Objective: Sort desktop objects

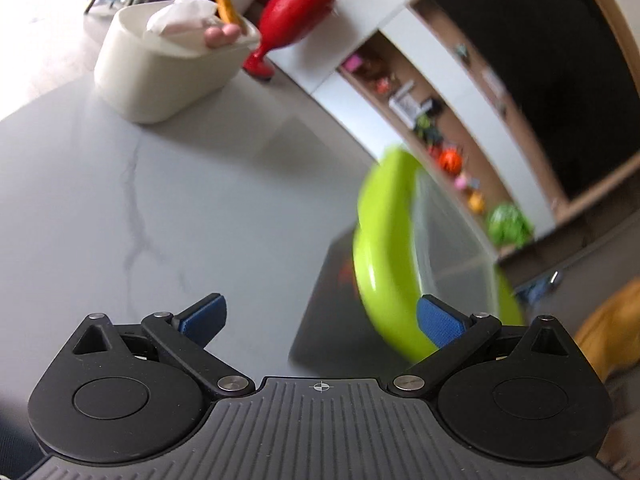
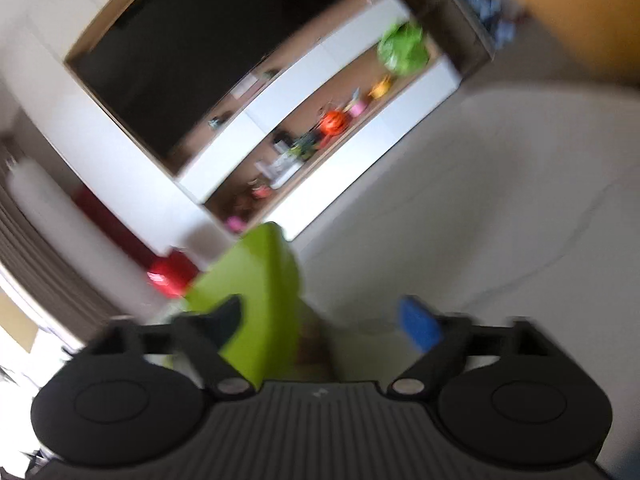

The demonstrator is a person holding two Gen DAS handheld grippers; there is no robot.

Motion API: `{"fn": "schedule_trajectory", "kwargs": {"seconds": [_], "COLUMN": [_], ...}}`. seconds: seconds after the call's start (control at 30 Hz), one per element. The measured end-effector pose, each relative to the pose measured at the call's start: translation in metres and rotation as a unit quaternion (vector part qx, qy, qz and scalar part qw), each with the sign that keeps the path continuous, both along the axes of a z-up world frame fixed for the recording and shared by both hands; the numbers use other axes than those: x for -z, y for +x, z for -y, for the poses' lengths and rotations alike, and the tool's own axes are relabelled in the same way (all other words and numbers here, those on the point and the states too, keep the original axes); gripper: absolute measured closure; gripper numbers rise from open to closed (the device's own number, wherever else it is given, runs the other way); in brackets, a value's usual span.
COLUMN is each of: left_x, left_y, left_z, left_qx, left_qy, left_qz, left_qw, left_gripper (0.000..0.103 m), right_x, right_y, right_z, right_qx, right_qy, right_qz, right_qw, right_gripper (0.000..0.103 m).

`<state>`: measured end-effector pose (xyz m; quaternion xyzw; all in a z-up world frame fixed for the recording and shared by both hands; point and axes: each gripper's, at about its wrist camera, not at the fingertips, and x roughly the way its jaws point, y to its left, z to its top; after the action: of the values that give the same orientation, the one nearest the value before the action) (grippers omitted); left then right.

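A clear container (image 1: 452,240) with a lime green lid (image 1: 380,256) stands tilted on edge at the right of the left wrist view, blurred. My left gripper (image 1: 322,320) is open above the grey marbled table (image 1: 160,220). Its right pad (image 1: 438,322) lies in front of the lid's lower rim, and nothing sits between the pads. In the right wrist view the green lid (image 2: 260,292) rises beside the left finger (image 2: 228,322) of my right gripper (image 2: 322,324). That gripper is open wide, and its blue right pad (image 2: 418,328) is well apart from the lid.
A white tub (image 1: 160,76) holding tissue and an orange tool stands at the table's far left, with a red vase (image 1: 292,12) behind it. A dark flat object (image 1: 324,312) lies under the container. Shelves with small toys (image 2: 332,120) and a black screen (image 2: 200,52) are beyond.
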<state>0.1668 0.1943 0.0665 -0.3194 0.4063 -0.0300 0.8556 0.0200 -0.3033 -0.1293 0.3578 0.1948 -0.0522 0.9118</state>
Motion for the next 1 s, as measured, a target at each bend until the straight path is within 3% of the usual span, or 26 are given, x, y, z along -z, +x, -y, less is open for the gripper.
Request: {"fn": "schedule_trajectory", "kwargs": {"seconds": [0.1,0.2,0.3,0.37,0.43,0.6,0.7,0.83,0.93,1.0], "left_x": [-0.003,-0.017,-0.034,-0.045,-0.056,-0.089,-0.103,-0.112,-0.108,-0.106], "left_y": [-0.038,-0.055,-0.077,-0.092,-0.105,-0.141,-0.149,-0.15,-0.148,-0.147], "left_z": [0.023,0.069,0.117,0.135,0.144,0.138,0.13,0.133,0.128,0.122], "left_qx": [0.036,0.084,0.129,0.13,0.121,0.09,0.066,0.044,0.045,0.048], "left_qy": [0.018,0.07,0.159,0.211,0.247,0.275,0.292,0.317,0.307,0.284], "left_qz": [-0.014,-0.005,0.009,0.017,0.026,0.079,0.102,0.105,0.093,0.086], "left_qw": [0.9991,0.994,0.9788,0.9687,0.9612,0.9539,0.9486,0.9417,0.9462,0.9537], "left_gripper": [0.0,0.0,0.0,0.0,0.0,0.0,0.0,0.0,0.0,0.0], "right_x": [-0.013,-0.032,-0.053,-0.063,-0.074,-0.099,-0.112,-0.118,-0.114,-0.112], "right_y": [-0.011,-0.018,-0.028,-0.041,-0.048,-0.059,-0.068,-0.068,-0.061,-0.062], "right_z": [-0.022,-0.052,-0.096,-0.121,-0.141,-0.162,-0.163,-0.177,-0.184,-0.187], "right_qx": [-0.066,-0.127,-0.168,-0.188,-0.173,-0.138,-0.193,-0.196,-0.197,-0.2], "right_qy": [-0.007,-0.025,-0.065,-0.092,-0.115,-0.145,-0.163,-0.199,-0.204,-0.204], "right_qz": [-0.053,-0.09,-0.088,-0.086,-0.09,-0.083,-0.063,-0.076,-0.123,-0.126], "right_qw": [0.996,0.987,0.98,0.974,0.974,0.976,0.966,0.957,0.951,0.95], "right_gripper": [0.01,0.008,0.002,0.002,0.0,0.0,0.0,0.0,0.0,0.0]}}
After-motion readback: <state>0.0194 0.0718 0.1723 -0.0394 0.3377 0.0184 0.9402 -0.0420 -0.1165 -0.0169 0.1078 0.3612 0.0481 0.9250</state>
